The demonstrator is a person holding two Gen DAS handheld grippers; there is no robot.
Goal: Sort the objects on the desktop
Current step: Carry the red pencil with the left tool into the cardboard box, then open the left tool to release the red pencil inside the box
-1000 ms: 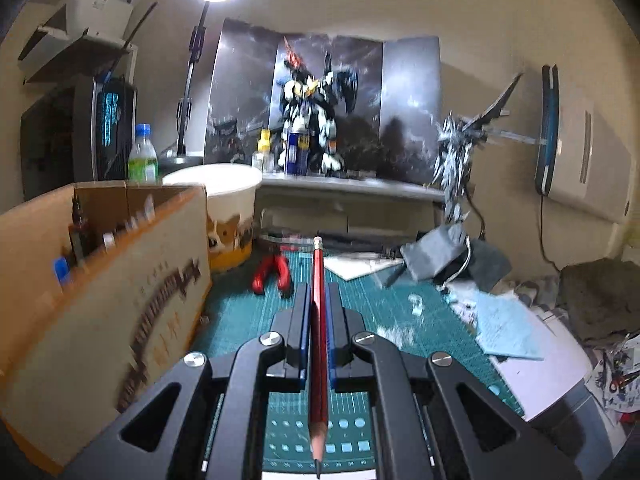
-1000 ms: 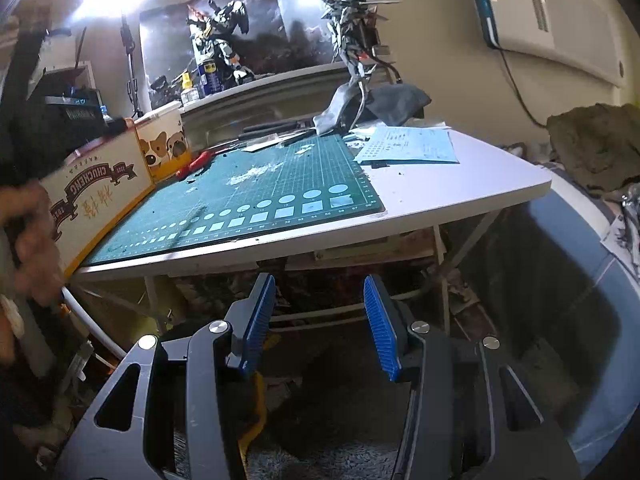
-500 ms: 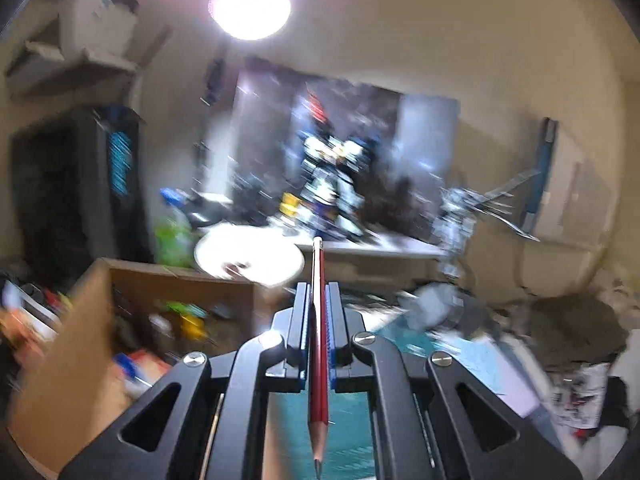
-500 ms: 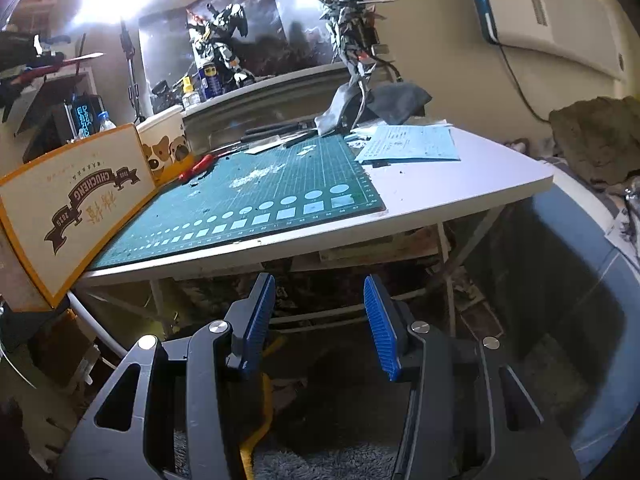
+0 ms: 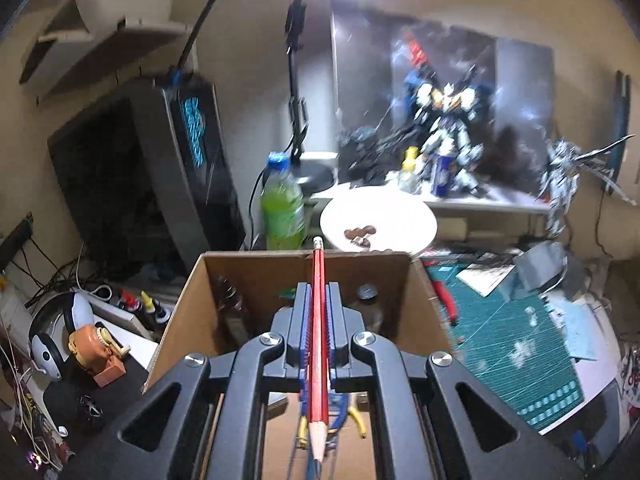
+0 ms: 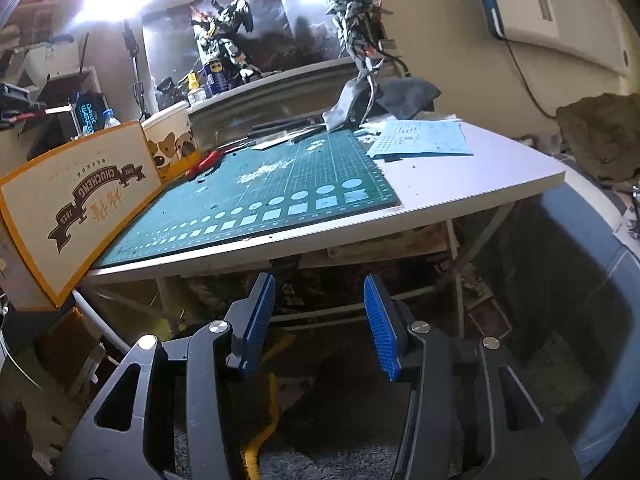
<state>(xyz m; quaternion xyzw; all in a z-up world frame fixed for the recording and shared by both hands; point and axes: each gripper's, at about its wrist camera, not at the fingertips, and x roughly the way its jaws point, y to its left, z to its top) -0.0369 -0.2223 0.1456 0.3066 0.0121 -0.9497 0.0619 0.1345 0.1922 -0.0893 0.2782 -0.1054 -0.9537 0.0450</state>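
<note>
The left gripper (image 5: 318, 304) is clamping tight on a red pencil (image 5: 319, 344), which is lying lengthwise between the blue pads (image 5: 306, 320), eraser end pointing away and sharpened tip sticking back toward the camera. It's hanging right over the open cardboard box (image 5: 420, 304), and only the left wrist view is giving a look inside: a couple of dark bottles standing along the far wall, some tool handles poking out lower down. Behind the box that view is also showing a green drink bottle (image 5: 282, 212) and the white bucket (image 5: 378, 226) from above. The right wrist view is seeing the same box (image 6: 80, 196) from outside, just its printed side at the left end of the white table (image 6: 480, 184), touching the green cutting mat (image 6: 260, 200), with red-handled pliers (image 6: 204, 162) lying on the mat near the bucket (image 6: 172, 140) with dog faces. The right gripper (image 6: 320, 320) is sitting below the table edge, jaws partway open with nothing between them.
</note>
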